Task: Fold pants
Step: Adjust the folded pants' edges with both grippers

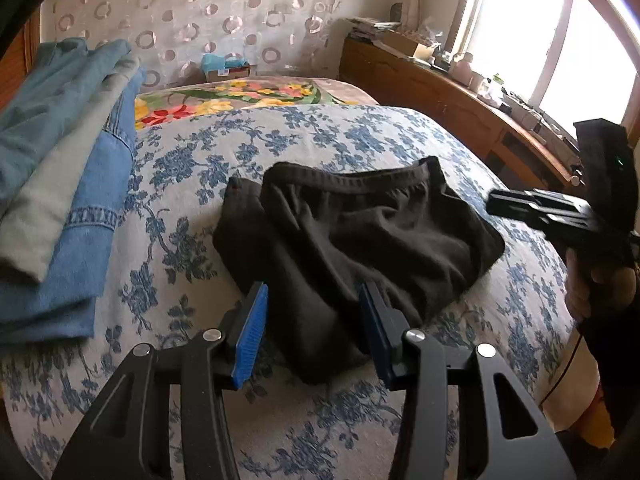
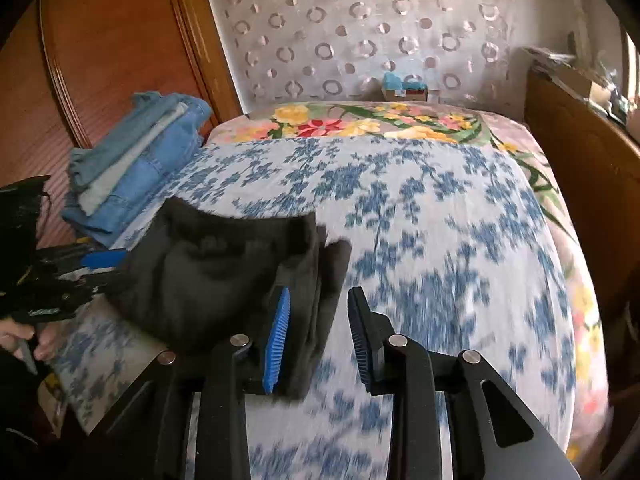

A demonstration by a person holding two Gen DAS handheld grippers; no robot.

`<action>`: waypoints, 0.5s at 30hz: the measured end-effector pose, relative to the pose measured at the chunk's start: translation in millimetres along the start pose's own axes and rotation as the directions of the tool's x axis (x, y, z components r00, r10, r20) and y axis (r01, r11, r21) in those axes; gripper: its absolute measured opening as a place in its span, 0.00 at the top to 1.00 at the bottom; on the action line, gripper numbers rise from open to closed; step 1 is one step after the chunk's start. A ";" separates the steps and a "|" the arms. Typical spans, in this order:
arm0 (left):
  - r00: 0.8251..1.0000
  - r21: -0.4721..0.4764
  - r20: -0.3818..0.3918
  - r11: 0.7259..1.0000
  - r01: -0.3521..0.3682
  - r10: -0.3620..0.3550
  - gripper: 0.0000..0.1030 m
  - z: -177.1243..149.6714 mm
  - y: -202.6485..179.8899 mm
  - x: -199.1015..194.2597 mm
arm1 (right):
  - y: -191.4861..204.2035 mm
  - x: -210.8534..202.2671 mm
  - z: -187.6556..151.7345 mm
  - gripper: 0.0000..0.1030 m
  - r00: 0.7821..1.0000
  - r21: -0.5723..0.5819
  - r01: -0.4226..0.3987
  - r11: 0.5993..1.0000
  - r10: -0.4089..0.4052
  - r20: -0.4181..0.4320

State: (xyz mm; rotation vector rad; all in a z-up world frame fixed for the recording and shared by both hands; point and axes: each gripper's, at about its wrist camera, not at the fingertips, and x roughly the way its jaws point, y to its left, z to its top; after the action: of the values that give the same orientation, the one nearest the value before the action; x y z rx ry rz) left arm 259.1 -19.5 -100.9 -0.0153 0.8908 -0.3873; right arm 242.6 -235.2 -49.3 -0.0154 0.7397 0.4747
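Observation:
Dark brown pants (image 1: 360, 236) lie folded in a rumpled bundle on the blue-flowered bedspread (image 1: 280, 140), waistband at the far side. My left gripper (image 1: 316, 300) is open, its blue pads astride the near end of the bundle, just above it. In the right wrist view the pants (image 2: 224, 264) lie left of centre. My right gripper (image 2: 320, 312) is open, its left pad against the bundle's right edge, the right pad over bare bedspread (image 2: 440, 240). The right gripper also shows in the left wrist view (image 1: 496, 204), and the left gripper in the right wrist view (image 2: 100, 260).
A stack of folded blue denim and pale green clothes (image 1: 60, 168) lies at the bed's left side. A flowered blanket (image 1: 240, 96) covers the far end. A wooden sideboard (image 1: 440, 92) with clutter stands right, a wooden wardrobe (image 2: 100, 60) left.

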 end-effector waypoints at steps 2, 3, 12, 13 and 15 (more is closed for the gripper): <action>1.000 0.008 -0.007 1.000 -0.007 0.007 0.53 -2.0 -1.6 2.0 | 3.4 -8.4 -10.6 0.69 1.000 0.001 -0.005 1.000 0.005 -0.013; 1.000 0.011 -0.010 1.000 -0.010 0.010 0.53 -2.8 -1.4 3.1 | 5.0 -10.5 -15.2 0.69 1.000 -0.003 -0.005 1.000 0.005 -0.022; 0.999 0.025 -0.029 0.999 -0.035 0.036 0.53 -7.2 -2.4 15.8 | 11.1 -7.6 -27.9 0.69 0.995 -0.007 -0.039 0.999 0.038 -0.087; 0.999 0.026 -0.028 0.999 -0.036 0.037 0.53 -7.3 -2.5 16.1 | 11.4 -5.8 -28.0 0.69 0.995 -0.013 -0.043 0.999 0.042 -0.092; 0.999 0.026 -0.025 0.999 -0.036 0.037 0.52 -7.4 -1.7 16.3 | 8.7 -1.1 -26.3 0.76 0.994 -0.018 -0.048 0.999 0.046 -0.094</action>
State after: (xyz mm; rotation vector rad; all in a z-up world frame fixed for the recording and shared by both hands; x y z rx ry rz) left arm 262.1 -25.4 -117.6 0.0295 0.9095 -0.3659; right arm 221.2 -232.5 -66.8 -0.0398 0.8288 0.5295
